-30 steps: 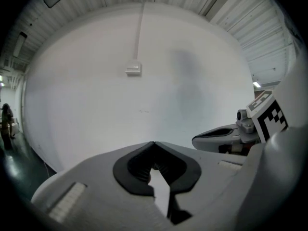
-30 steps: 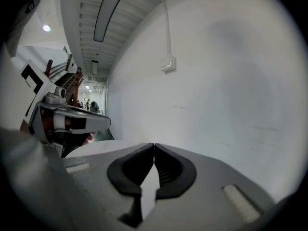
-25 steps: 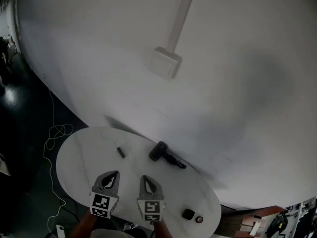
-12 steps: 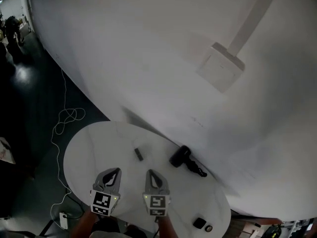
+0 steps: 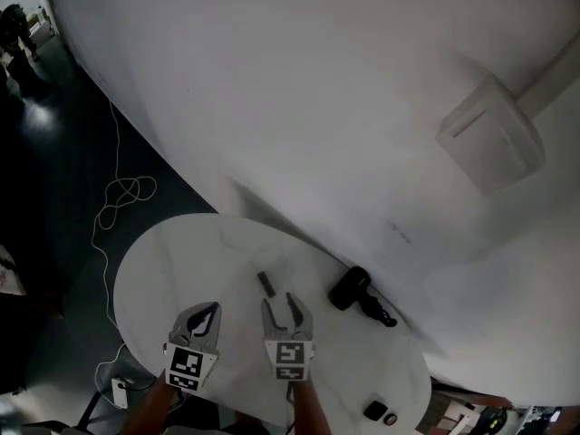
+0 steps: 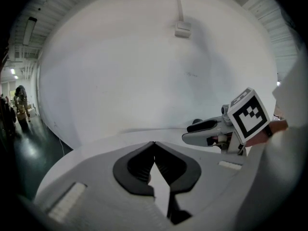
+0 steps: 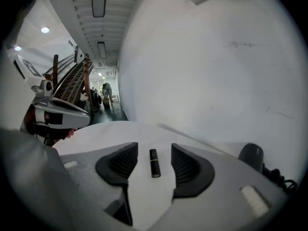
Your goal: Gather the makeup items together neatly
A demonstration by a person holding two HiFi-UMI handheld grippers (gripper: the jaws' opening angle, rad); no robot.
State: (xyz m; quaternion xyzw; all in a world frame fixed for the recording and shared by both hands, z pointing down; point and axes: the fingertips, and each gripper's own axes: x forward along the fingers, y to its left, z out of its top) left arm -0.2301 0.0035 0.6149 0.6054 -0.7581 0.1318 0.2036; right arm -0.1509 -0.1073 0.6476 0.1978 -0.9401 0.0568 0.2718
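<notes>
**Gathering barely begun: the items lie scattered over your round worktop (image 5: 163, 270).**
The black corded appliance (image 5: 349, 288) sits well right of your right gripper (image 7: 154, 150). That gripper's jaws have just been opening and now stand spread either side of the lipstick tube (image 7: 154, 163), not touching it. Your left gripper (image 6: 154, 144) has its jaws pressed together, empty. The dark compact (image 5: 375, 411) and tiny round pot (image 5: 390, 418) wait far right of both.
</notes>
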